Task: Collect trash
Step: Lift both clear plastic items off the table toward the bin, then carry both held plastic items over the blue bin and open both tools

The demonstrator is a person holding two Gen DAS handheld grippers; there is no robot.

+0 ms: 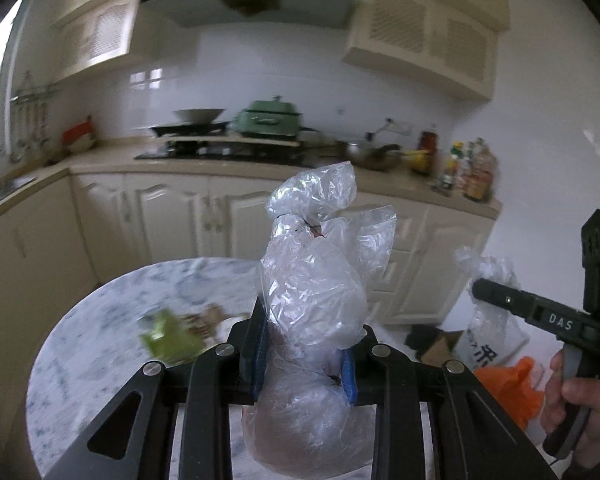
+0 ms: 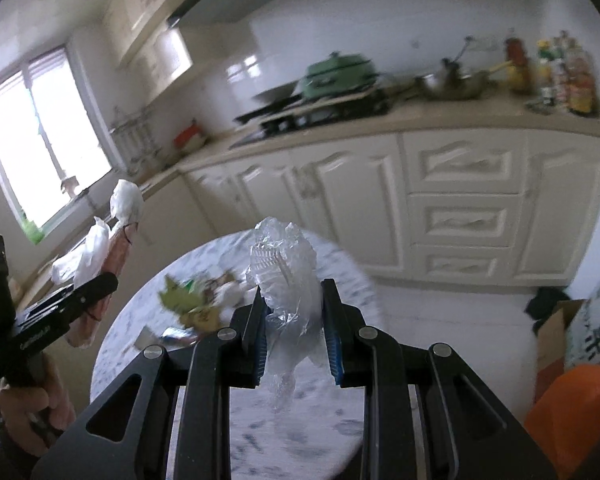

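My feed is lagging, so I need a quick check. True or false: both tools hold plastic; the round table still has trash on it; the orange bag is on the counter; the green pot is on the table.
1. Both tools hold plastic: true. The left tool grips a knotted clear bag; the right tool grips crumpled clear plastic.
2. Trash remains on the marble table: true, green scraps.
3. False: the orange bag sits on the floor.
4. False: the green pot is on the stove.

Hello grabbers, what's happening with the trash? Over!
Left gripper shut on knotted plastic bag. Right gripper shut on crumpled clear plastic. More litter on marble table. Nothing blocking.
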